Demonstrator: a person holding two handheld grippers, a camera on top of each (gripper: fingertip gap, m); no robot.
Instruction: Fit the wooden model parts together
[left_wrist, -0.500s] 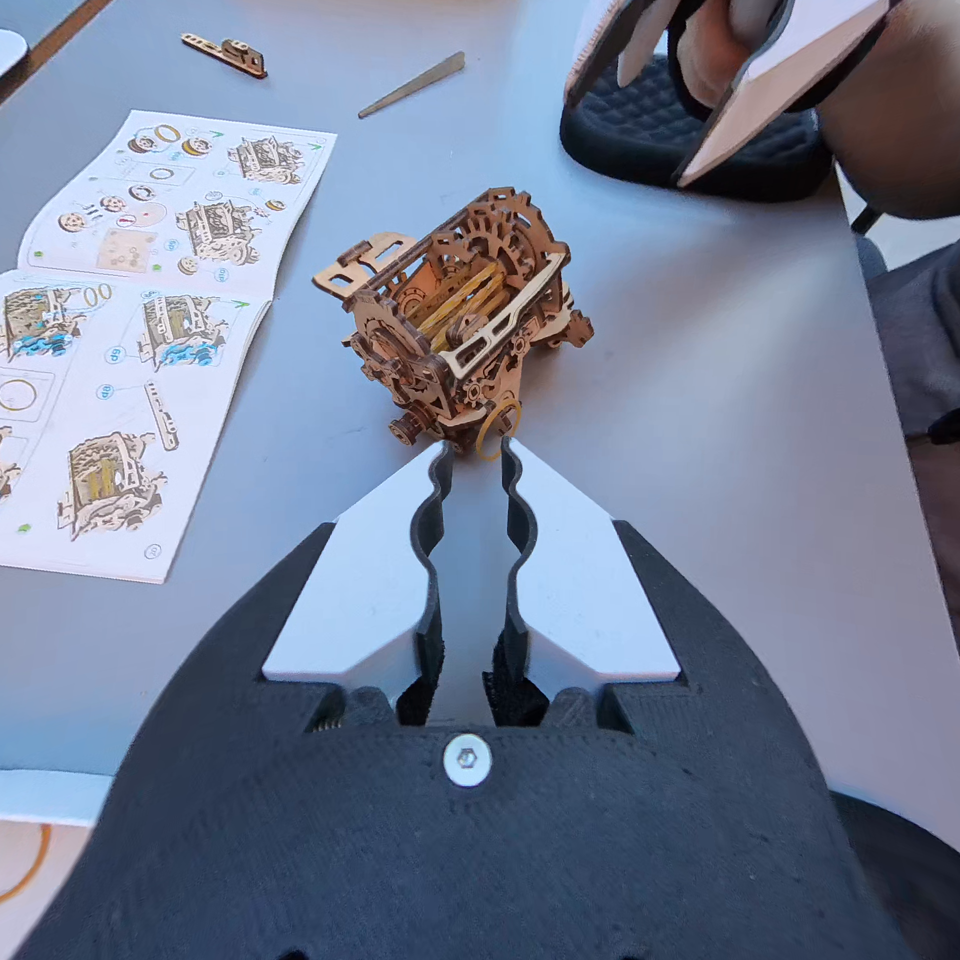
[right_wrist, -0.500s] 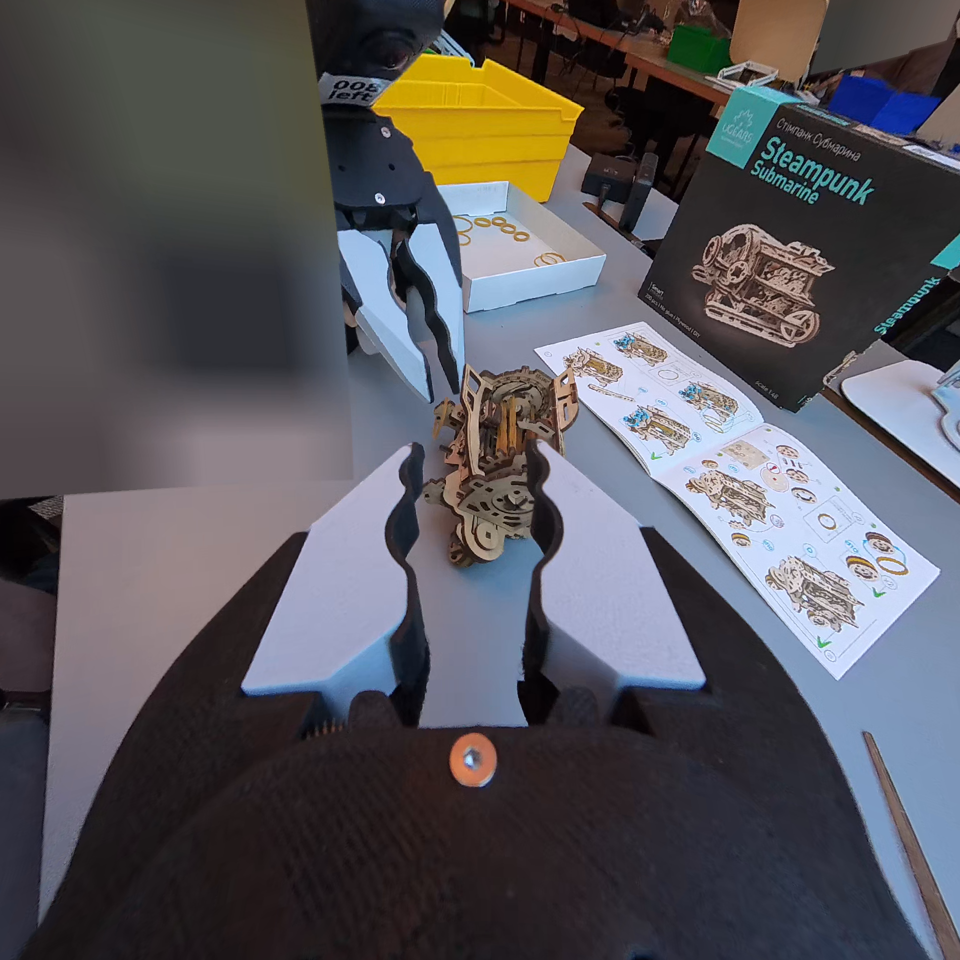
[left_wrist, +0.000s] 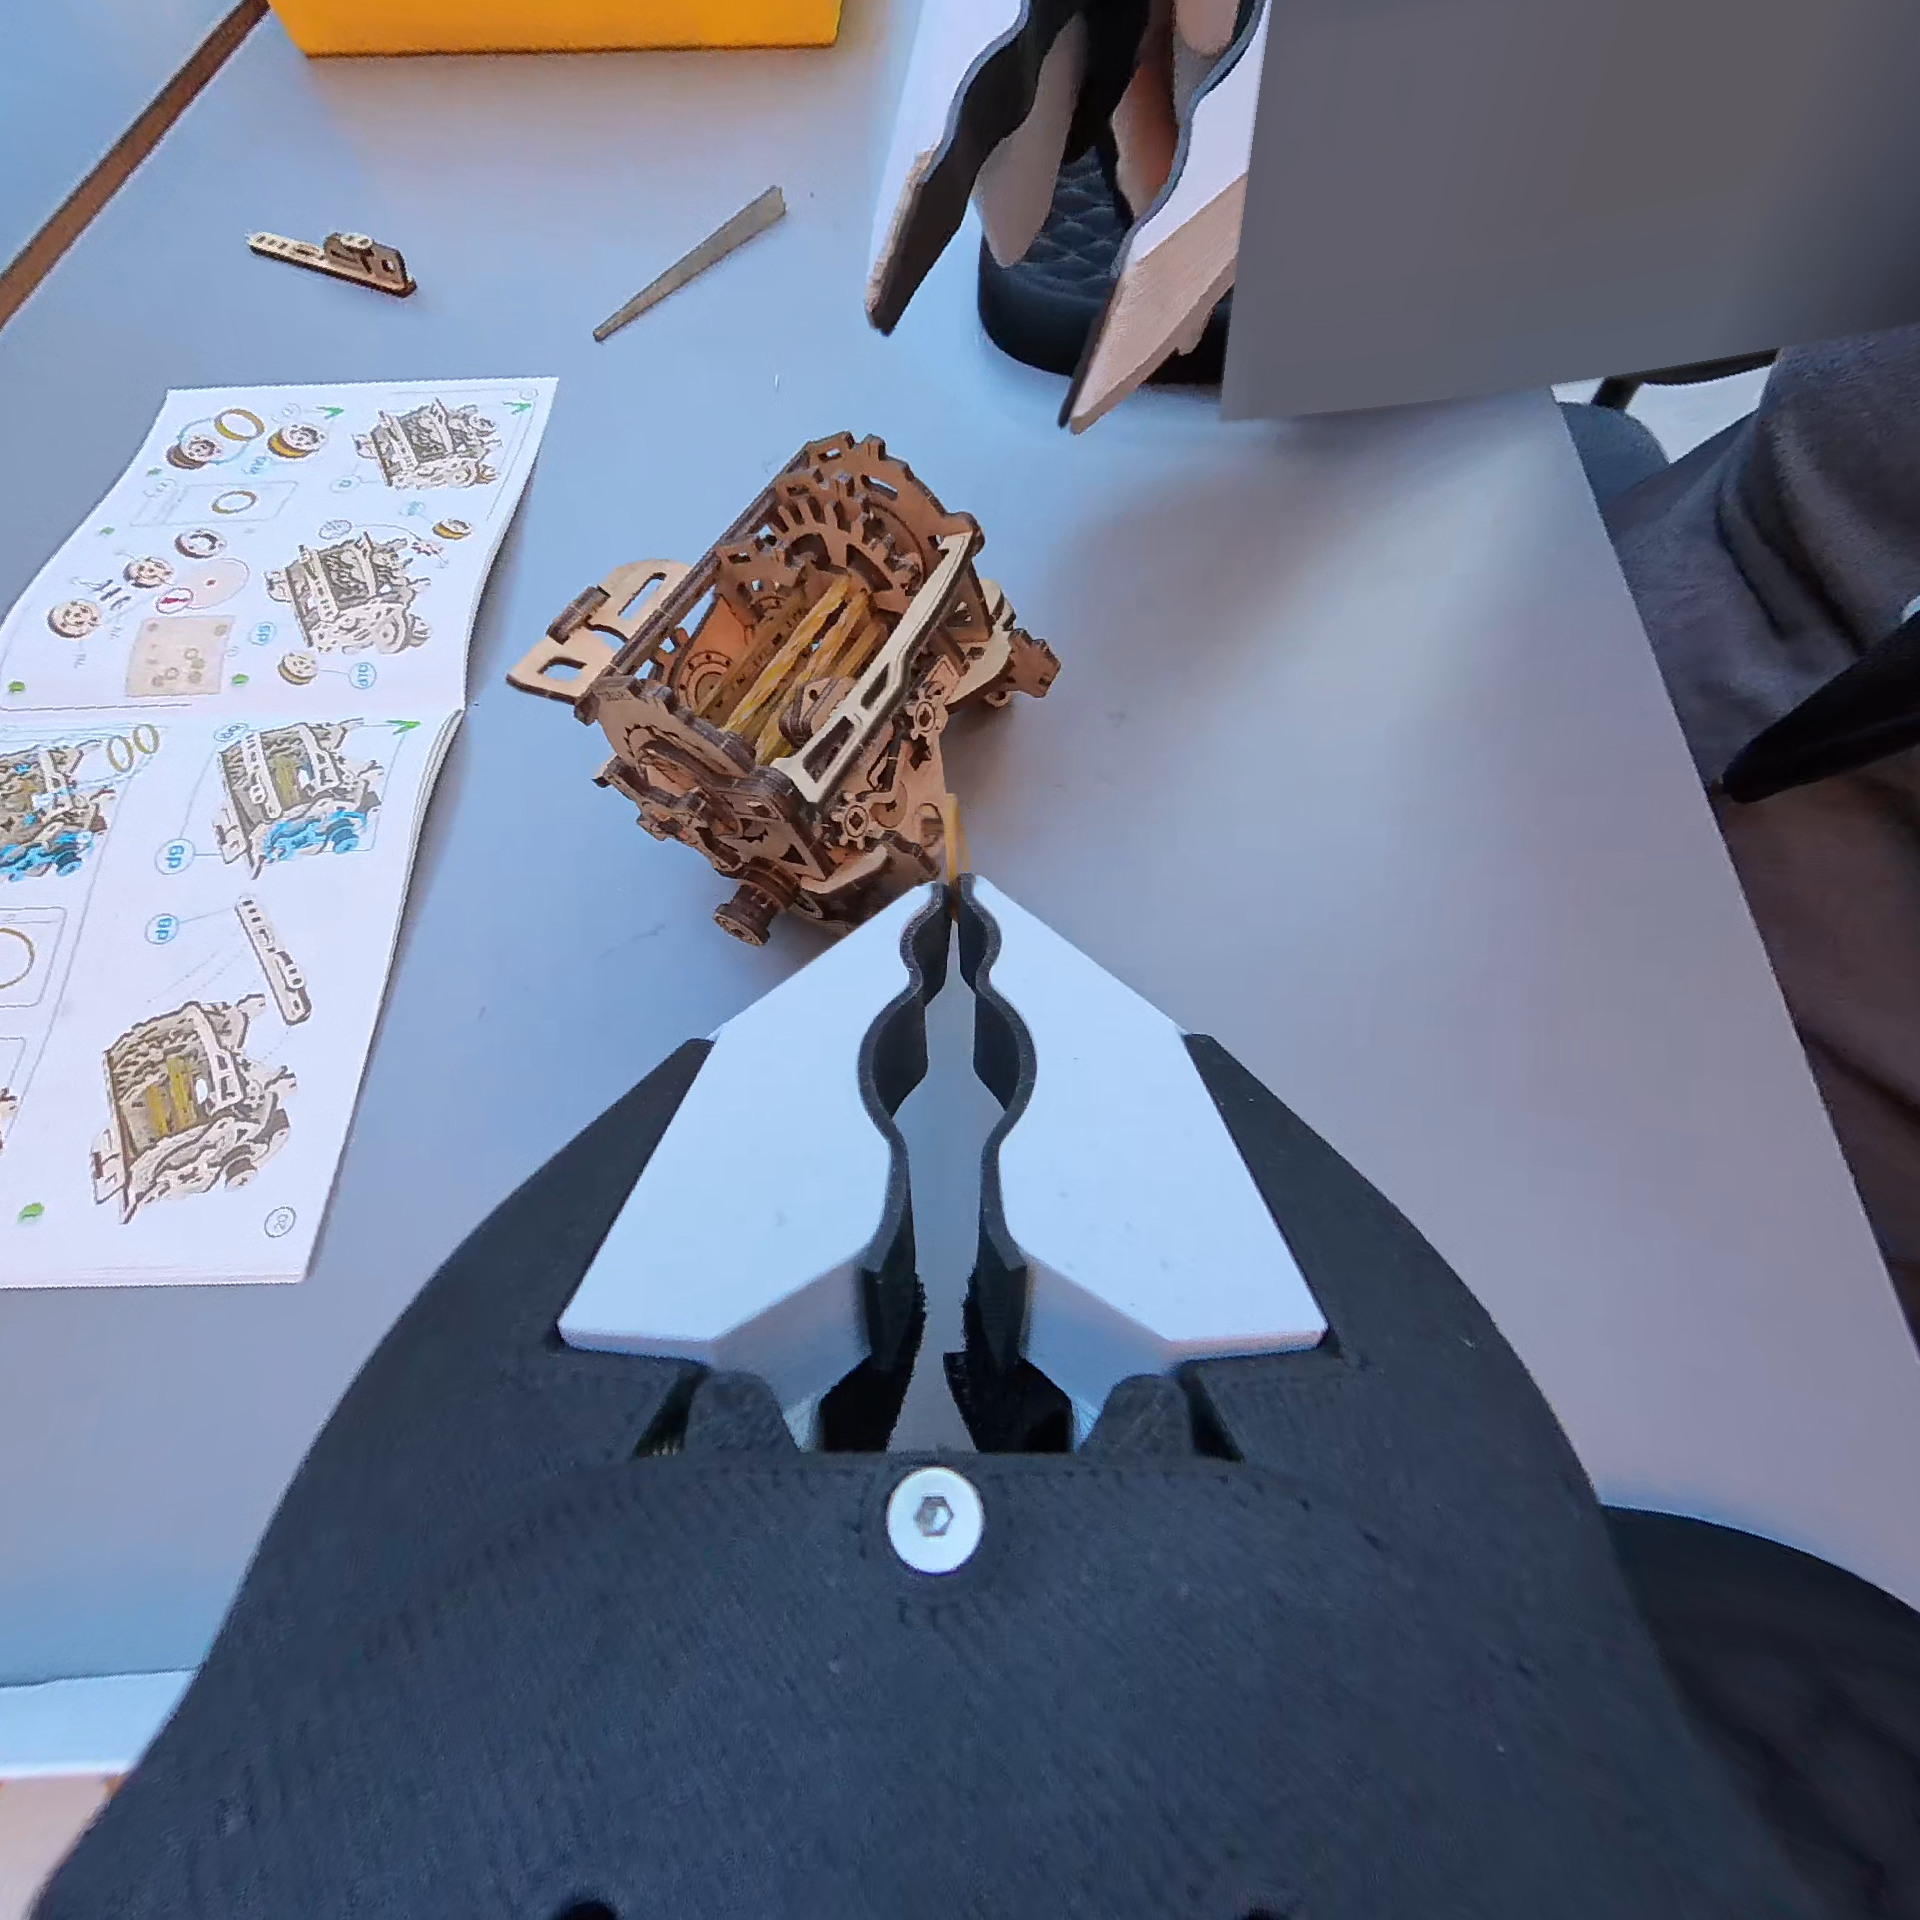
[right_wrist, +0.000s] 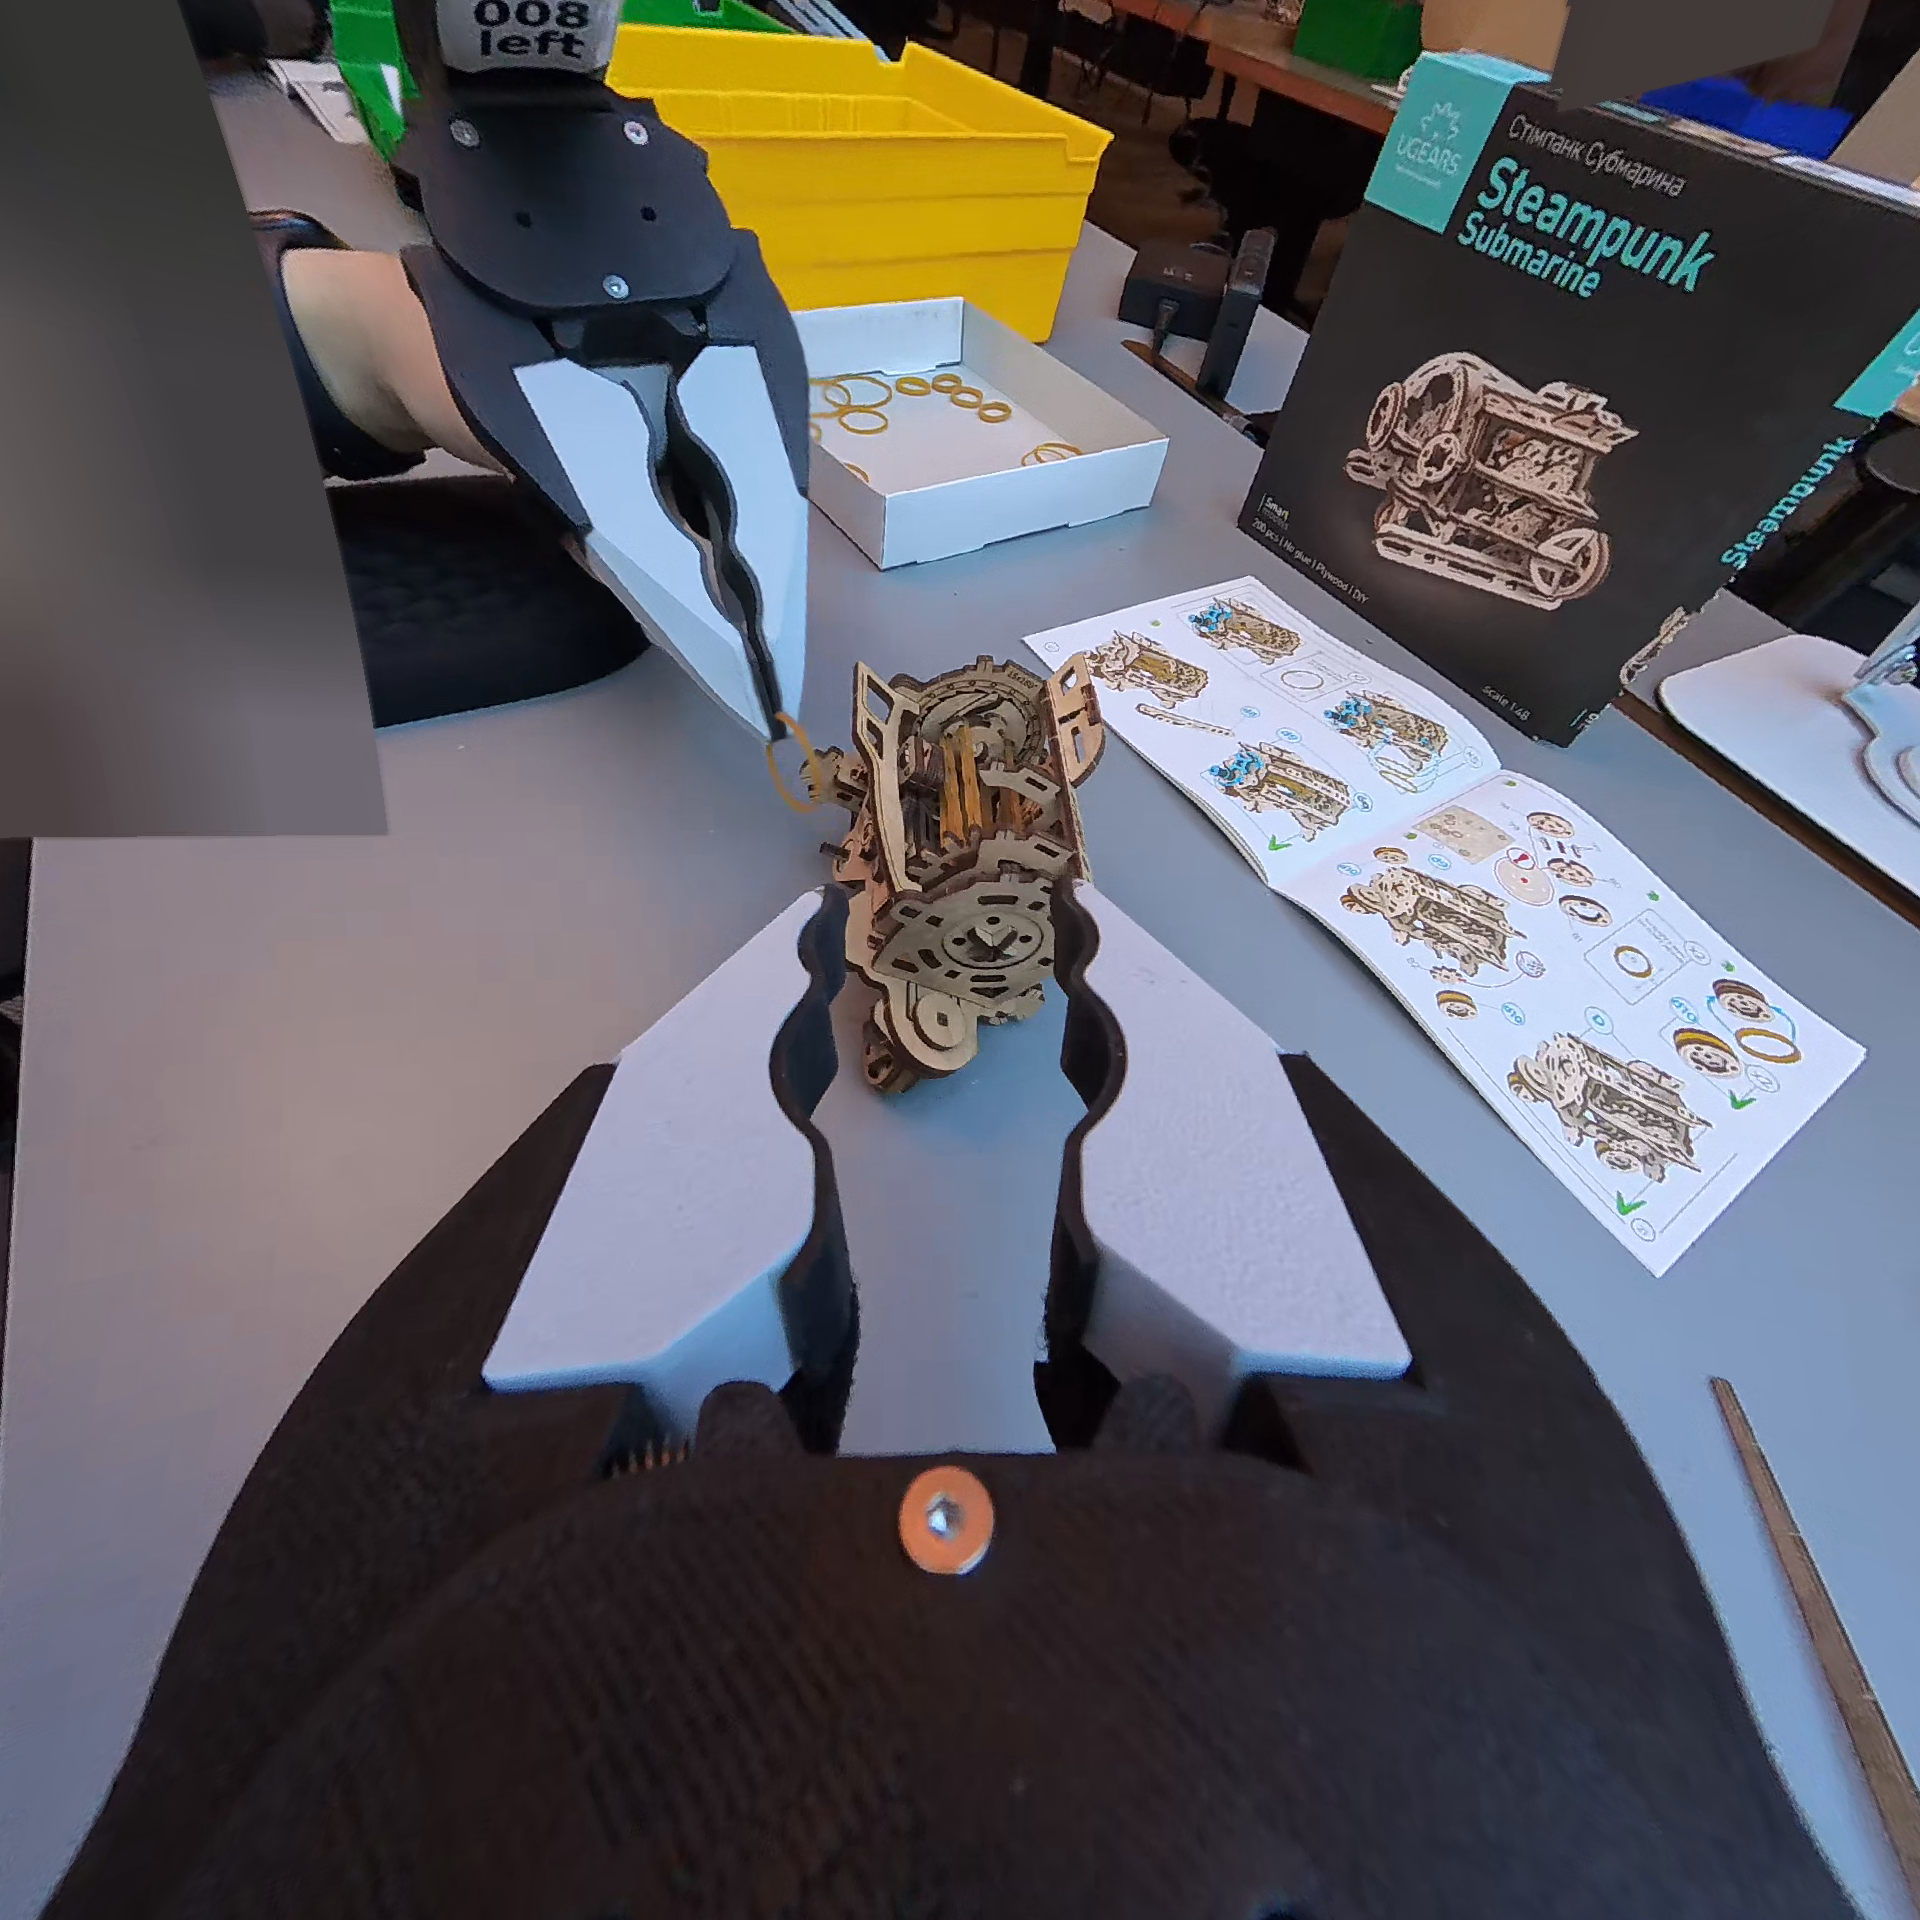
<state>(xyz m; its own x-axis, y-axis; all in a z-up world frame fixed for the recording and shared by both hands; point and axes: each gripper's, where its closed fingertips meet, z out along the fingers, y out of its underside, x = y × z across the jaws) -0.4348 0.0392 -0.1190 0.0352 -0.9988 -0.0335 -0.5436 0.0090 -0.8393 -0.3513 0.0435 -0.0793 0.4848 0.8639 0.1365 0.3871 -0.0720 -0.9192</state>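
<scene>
The wooden model (left_wrist: 790, 717) lies tilted on the grey table (left_wrist: 1299, 831), its long axis running from the left gripper (left_wrist: 951, 899) towards the right gripper (right_wrist: 945, 914), beside the open booklet (left_wrist: 239, 790). Half a second ago the left gripper's jaws stood apart near the rubber band (right_wrist: 790, 769); now they are pinched onto it at the model's near corner. The right gripper, angled down over the model's far end, has come closer and lower, jaws wide, gripping nothing.

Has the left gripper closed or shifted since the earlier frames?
Yes. The left gripper has closed onto the rubber band beside the wooden model, tips at the same spot.
</scene>
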